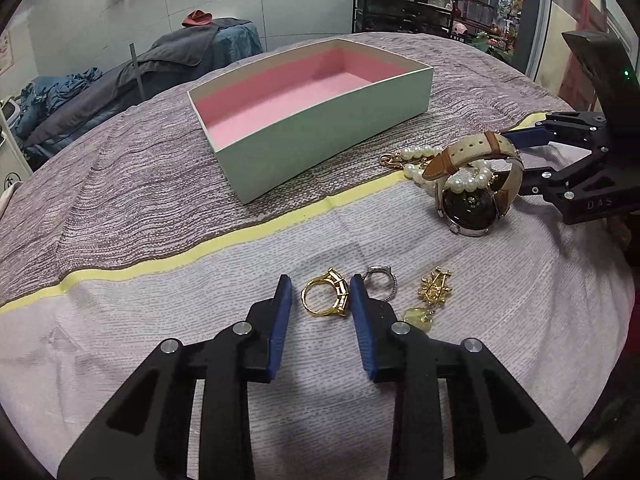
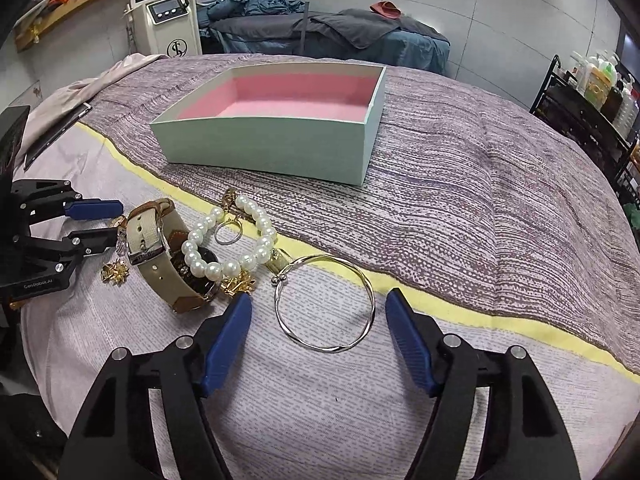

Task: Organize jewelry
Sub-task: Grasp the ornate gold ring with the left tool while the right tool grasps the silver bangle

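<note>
A mint box with pink lining (image 1: 320, 128) (image 2: 276, 148) stands empty on the bed. My left gripper (image 1: 320, 288) is open around a gold ring (image 1: 326, 294); a silver ring (image 1: 380, 280) and a gold brooch (image 1: 434, 288) lie just to its right. A watch with a beige strap (image 1: 474, 184) (image 2: 160, 252) and a pearl bracelet (image 2: 232, 240) lie together. My right gripper (image 2: 320, 300) is open on either side of a silver bangle (image 2: 326, 304). A small silver ring (image 2: 228, 234) lies inside the pearl loop.
A yellow stripe (image 2: 440, 304) crosses the bedspread between the jewelry and the box. A massage bed with grey towels (image 2: 340, 32) and a white machine (image 2: 166, 12) stand behind. A black shelf with bottles (image 1: 404, 4) is at the back right.
</note>
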Motion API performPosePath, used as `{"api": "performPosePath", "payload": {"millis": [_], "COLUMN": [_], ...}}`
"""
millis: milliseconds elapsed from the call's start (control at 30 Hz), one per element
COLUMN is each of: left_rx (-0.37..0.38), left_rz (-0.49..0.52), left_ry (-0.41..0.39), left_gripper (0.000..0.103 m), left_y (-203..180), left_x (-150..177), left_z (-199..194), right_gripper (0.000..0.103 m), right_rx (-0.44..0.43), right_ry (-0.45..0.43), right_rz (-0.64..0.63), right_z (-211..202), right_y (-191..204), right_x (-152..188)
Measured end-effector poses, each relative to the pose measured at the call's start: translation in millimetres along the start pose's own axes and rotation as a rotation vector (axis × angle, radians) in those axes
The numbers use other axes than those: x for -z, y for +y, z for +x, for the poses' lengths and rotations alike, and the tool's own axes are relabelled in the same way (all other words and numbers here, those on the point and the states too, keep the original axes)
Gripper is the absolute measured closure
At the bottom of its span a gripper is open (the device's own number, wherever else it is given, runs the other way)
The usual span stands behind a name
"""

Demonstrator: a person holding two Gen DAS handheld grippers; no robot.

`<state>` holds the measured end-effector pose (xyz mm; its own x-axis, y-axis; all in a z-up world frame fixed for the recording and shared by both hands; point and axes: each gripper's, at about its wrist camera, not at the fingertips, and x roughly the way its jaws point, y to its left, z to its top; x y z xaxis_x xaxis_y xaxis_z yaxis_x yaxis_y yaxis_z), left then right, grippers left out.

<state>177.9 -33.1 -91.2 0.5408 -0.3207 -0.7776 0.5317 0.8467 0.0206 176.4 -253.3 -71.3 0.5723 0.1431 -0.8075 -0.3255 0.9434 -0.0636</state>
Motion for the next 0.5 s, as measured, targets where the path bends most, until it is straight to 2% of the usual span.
{"api": "performPosePath", "payload": {"millis": [67, 100, 133, 500], "left_rx": [0.002, -0.007, -0.013, 0.019], "left_rz": [0.006, 0.013, 0.016, -0.019], "left_ry": [0.001, 0.001, 0.001, -0.022], "left_gripper": [0.078, 0.078, 0.078, 0.078], "left_y": [-2.3, -4.1, -5.5, -4.1], "left_x": [-1.0, -1.1, -1.3, 4.3], "left_z": [-1.0, -1.3, -1.3, -7.5], "right_gripper": [0.046, 0.052, 0.054, 0.054], "right_rx": [0.003, 0.006, 0.004, -0.003], "right_ry": [-0.003, -0.005, -0.007, -0.017], "right_rz": [0.005, 0.008, 0.011, 0.028], "right_z": [0.2, -0.1, -0.6, -7.5], "right_y": [-1.6, -2.5, -3.4, -2.6], "right_x": [-1.0, -1.7, -1.6, -0.2]}}
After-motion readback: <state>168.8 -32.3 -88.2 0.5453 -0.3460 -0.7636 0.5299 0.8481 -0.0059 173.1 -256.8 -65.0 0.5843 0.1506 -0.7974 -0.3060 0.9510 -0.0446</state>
